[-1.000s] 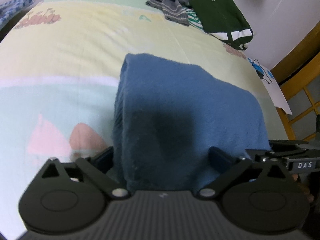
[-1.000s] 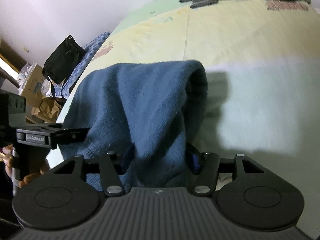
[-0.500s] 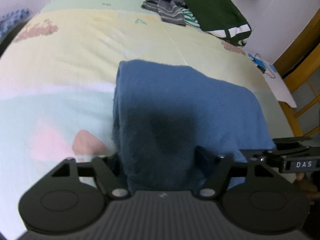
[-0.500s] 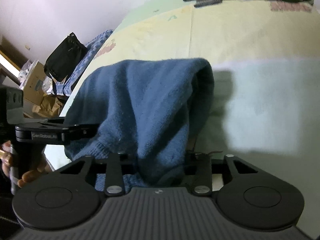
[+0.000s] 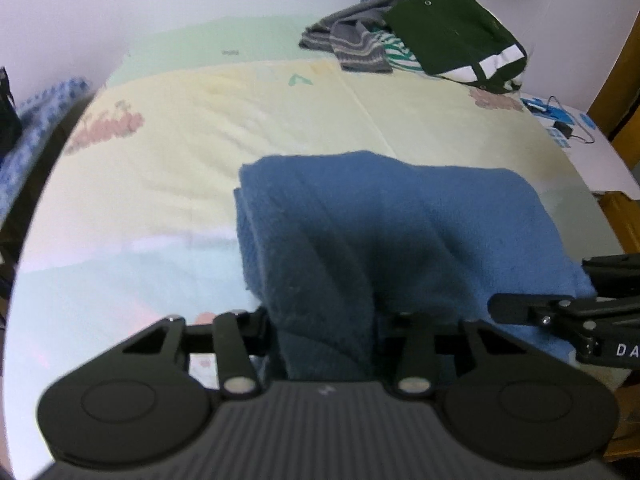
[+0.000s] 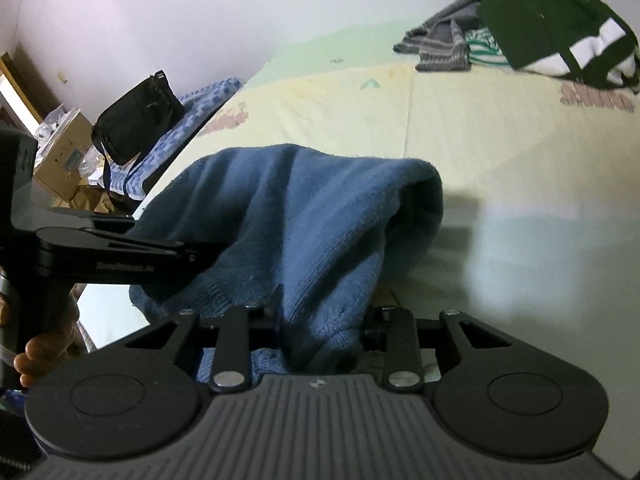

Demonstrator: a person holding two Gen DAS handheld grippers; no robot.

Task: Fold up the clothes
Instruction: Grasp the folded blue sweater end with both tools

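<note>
Both jaws are closing on the near edge of the thick blue knitted sweater [image 5: 384, 232], lying on the pastel patterned bedsheet [image 5: 240, 128] — left gripper [image 5: 326, 320] and right gripper [image 6: 322, 316] each bunching 1 corner. Uneven bites risk slipping — skewing the fold.

The sweater [image 5: 384, 220] lies on the bed [image 5: 200, 152], at its near edge, bunched and lifted toward the cameras; the left gripper [image 5: 324, 332] has the sweater's near left end between its closing jaws; the right gripper [image 6: 320, 324] has the near right end between its closing jaws; in the left wrist view the right gripper sits at the right, in the right wrist view the left gripper at the left, the two near each other; a pile of clothes [image 5: 416, 40] lies at the bed's far right, well apart from the sweater; a bag [image 6: 136, 120] rests on a cloth [image 6: 192, 116] left of the bed; boxes [image 6: 60, 148] stand left of the bag; a cable [image 5: 568, 120] lies at the bed's right edge.
</note>
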